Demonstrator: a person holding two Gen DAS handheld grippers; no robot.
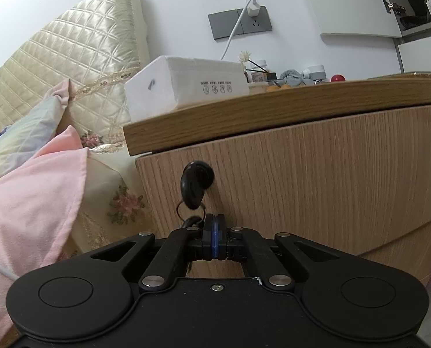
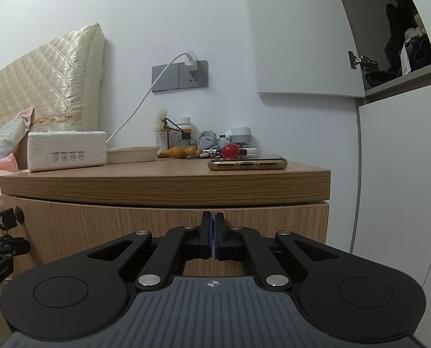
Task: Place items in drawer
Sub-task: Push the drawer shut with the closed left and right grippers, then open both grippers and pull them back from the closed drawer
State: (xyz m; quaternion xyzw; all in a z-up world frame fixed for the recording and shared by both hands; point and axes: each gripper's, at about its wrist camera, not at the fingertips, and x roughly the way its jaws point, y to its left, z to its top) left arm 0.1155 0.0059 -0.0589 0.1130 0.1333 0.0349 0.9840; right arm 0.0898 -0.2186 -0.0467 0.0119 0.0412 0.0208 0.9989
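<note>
Drawer: I see the drawer front (image 1: 316, 174) shut flush under the table top (image 2: 163, 184), its pale wood grain running upright; what lies inside I cannot tell.

Key: a black-headed key (image 1: 193, 187) sits in the lock at about 10 o'clock on the front, a ring and second key dangling below it. I judge it is left in because it is the only hold on the front that shows.

Left hand-held gripper: my left hand-held gripper (image 1: 214, 220) has its fingers pressed together with nothing between them, tips just beside the hanging ring at 5 o'clock of the key. I judge it sits low and near because the key is the way to work the drawer.

Right hand-held gripper: my right hand-held gripper (image 2: 212, 220) is likewise pressed together and empty, aimed at the top edge of the front, right under the table lip.

Items: on the table a gold-edged phone (image 2: 247, 163) lies flat at the front edge, at 1 o'clock of the right gripper; a red ball (image 2: 230, 150) is just behind it; a white tissue pack (image 2: 67, 150) stands at 10 o'clock.

Stage: a shut drawer with things on the table fits both a drawer yet to be opened and one closed again after some items went in.
</note>
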